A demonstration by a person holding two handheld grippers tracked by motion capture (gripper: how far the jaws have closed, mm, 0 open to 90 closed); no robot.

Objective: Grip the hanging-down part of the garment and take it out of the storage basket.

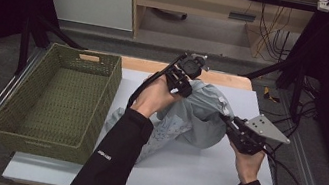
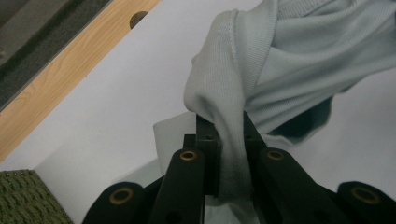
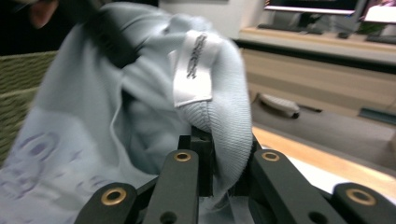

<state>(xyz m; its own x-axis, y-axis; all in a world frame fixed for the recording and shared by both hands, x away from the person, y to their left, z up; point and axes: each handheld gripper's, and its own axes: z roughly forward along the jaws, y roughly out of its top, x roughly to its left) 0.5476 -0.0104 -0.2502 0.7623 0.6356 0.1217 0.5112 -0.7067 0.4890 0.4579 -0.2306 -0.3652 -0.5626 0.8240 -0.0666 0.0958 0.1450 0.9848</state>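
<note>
The bench (image 1: 198, 179), with its white top and wooden far edge, carries everything. The woven olive basket (image 1: 57, 100) stands on it to the outer side of the left hand-held gripper (image 1: 180, 81), well apart from it, and a corner of the weave shows low beside that gripper's jaws in the left gripper view.

The pale grey-blue garment (image 1: 198, 118) hangs bunched between the two hand-held grippers, lifted at the top while its lower folds trail onto the bench beneath the left forearm, near the basket's side. Faint printed shapes show on the cloth in the right gripper view.

The left hand-held gripper, held by the left hand (image 1: 154, 96), sits at the garment's far upper edge. In the left gripper view its jaws are clamped on a ribbed fold of the garment (image 2: 243, 88), which rises from between them.

The right hand-held gripper (image 1: 230, 125), held by the right hand (image 1: 247, 162), meets the garment's near right side. In the right gripper view its jaws are closed on a ribbed hem of the garment (image 3: 140, 107).

A white sewn label (image 3: 194, 70) stands just above that pinched hem; its print is too blurred to read.
</note>
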